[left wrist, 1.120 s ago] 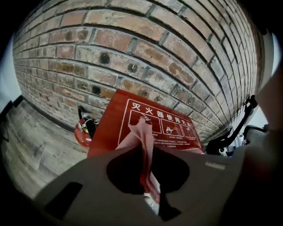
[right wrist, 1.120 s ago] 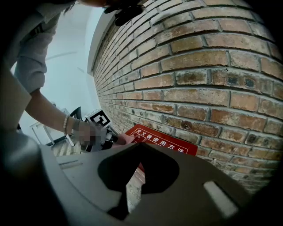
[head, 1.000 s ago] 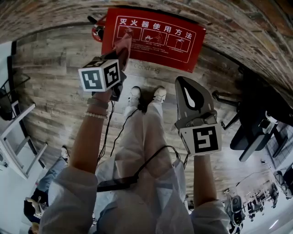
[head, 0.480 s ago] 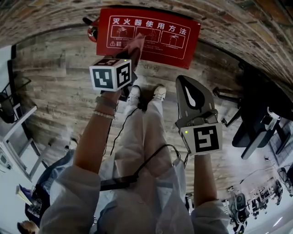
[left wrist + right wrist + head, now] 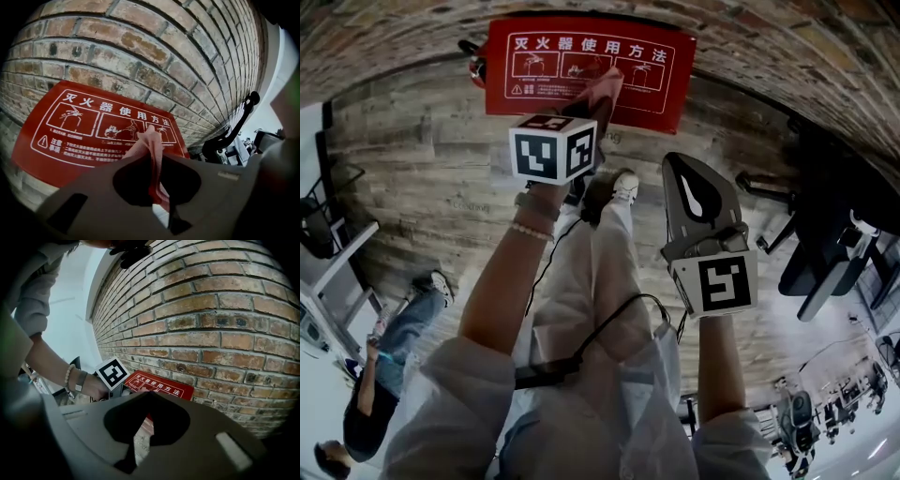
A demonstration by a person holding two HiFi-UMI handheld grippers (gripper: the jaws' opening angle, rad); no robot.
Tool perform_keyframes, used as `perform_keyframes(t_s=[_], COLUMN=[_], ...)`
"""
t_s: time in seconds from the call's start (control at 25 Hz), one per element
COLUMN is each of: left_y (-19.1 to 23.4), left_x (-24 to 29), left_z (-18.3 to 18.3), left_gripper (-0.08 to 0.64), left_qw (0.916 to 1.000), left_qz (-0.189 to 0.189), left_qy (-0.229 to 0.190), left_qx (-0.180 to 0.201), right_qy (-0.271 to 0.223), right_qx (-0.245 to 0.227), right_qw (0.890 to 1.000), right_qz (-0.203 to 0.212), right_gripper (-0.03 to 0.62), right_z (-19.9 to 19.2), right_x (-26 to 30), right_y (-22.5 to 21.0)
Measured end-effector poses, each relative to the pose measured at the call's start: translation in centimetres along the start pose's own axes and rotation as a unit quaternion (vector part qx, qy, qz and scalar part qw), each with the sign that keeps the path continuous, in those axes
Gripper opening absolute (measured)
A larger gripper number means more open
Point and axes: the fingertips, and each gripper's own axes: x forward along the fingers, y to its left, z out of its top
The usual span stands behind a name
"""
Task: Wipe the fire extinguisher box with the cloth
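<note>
Left gripper [image 5: 598, 105]: jaws pressed together on a pink cloth [image 5: 151, 147], which sticks out ahead of the tips. The red fire extinguisher box [image 5: 84, 131] stands directly ahead of this gripper, against the brick wall [image 5: 140, 42]. Whether the cloth touches the box cannot be confirmed. Right gripper [image 5: 148, 395]: jaws pressed together with nothing between them, and the box ahead and slightly to its left, well apart.

Dim, flat indoor light, no hard shadows. Heavy fisheye warp, dark corners. Blown-out white right of the left gripper [image 5: 153, 139].
</note>
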Motion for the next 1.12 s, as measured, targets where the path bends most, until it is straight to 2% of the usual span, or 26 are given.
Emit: perform_keyframes(t_s=[0.28, 0.48, 0.68, 1.12], left_y=[-3.4, -5.6, -8.2, -10.3], left_x=[2.0, 3.4, 4.8, 6.5], left_z=[-0.3, -0.9, -1.5, -1.9], left_gripper=[0.011, 0.011, 0.011, 0.011], left_qw=[0.9996, 0.9986, 0.9967, 0.995], left_qz=[-0.023, -0.037, -0.06, -0.085], left_qy=[0.008, 0.022, 0.033, 0.033], left_qx=[0.015, 0.029, 0.045, 0.039], right_qy=[-0.003, 0.02, 0.004, 0.001], right_qx=[0.01, 0.023, 0.028, 0.036], right_qw=[1.0, 0.999, 0.999, 0.999], right_qz=[-0.01, -0.019, -0.028, -0.038], right_gripper=[0.008, 0.008, 0.008, 0.008], right_z=[-0.8, -2.3, -2.4, -3.4], right_x=[-1.3, -2.3, -3.1, -4.0], right_y=[-0.9, -1.5, -2.1, -2.8])
